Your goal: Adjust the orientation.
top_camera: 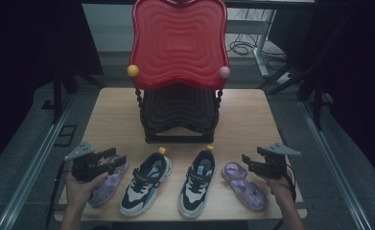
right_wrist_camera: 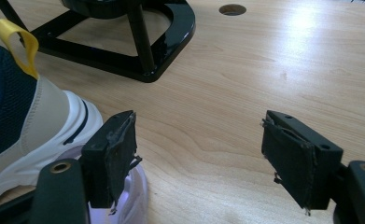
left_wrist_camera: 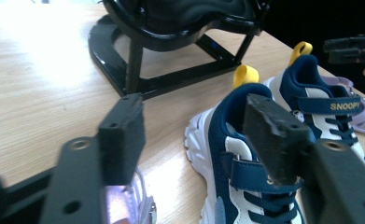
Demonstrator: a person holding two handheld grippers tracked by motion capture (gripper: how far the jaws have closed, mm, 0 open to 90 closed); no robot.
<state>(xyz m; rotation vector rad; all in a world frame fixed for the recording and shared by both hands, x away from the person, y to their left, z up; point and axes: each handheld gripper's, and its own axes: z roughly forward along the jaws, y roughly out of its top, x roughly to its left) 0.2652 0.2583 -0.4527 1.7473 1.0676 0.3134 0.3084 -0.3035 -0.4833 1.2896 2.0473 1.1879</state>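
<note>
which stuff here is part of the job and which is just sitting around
In the job:
left gripper, open over left purple sandal
right gripper, open over right purple sandal

Sitting around:
two navy sneakers
red-and-black shoe rack
table

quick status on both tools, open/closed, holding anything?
Left tool: open, holding nothing, over the left purple sandal.
Right tool: open, holding nothing, over the right purple sandal.

- A glossy red tray (top_camera: pixel 178 43) with a rippled concentric pattern tops a black rack (top_camera: pixel 179 117), with one yellow knob (top_camera: pixel 133 70) and one pink knob (top_camera: pixel 224 72).
- Two navy-and-white sneakers (top_camera: pixel 146 183) carry yellow heel loops.
- Translucent lilac sandals (top_camera: pixel 242 184) flank them on the pale wood-grain table (top_camera: pixel 252 120).
- The grippers' jaws are black.
</note>
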